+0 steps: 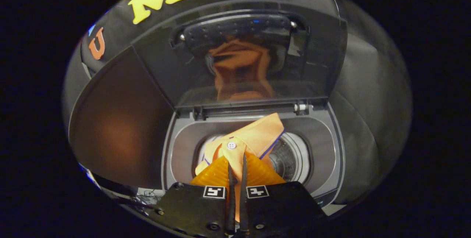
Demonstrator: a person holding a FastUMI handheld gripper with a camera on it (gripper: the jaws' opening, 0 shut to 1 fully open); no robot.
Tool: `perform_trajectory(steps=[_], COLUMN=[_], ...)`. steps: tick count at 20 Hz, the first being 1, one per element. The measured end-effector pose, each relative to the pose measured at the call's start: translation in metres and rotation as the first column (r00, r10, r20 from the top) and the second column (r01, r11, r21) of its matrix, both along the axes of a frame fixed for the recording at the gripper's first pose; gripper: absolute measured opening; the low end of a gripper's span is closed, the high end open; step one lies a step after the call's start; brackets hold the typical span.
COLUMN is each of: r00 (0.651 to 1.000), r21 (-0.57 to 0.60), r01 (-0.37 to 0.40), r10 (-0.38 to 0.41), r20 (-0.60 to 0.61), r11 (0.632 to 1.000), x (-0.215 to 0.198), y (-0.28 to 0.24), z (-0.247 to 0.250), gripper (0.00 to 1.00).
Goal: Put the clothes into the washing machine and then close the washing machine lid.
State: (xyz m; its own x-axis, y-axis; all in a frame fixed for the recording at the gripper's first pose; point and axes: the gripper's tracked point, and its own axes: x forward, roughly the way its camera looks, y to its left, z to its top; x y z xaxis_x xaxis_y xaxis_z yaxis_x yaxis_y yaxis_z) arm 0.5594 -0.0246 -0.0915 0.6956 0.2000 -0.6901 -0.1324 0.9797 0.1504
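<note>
- Gripper view: the tongs (237,160) are pinching the orange garment (254,137) between both fingers, which are standing almost together on the cloth.
- The garment is hanging above the open drum (290,157) of the washing machine (331,146), with a white button (231,145) showing just ahead of the fingertips.
- The lid (239,57) is standing raised behind the drum, mirroring the orange cloth.
- Handling judgement: the garment is looking light, soft and limp; it is likely to drape and snag on the drum rim, so a hold on a bunched fold near the buttoned edge is advisable.
- Task status: the garment is not yet released, and the lid is awaiting closing.
</note>
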Motion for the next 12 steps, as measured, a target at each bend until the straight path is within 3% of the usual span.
perform_trajectory(steps=[6,12], r00=[0.987,0.977], r21=[0.018,-0.002], r01=[0.101,0.145], r10=[-0.097,-0.144], r20=[-0.131,-0.158], r11=[0.995,0.989], x=[-0.002,-0.006], y=[-0.018,-0.024], z=[-0.033,-0.032], gripper=[0.08,0.13])
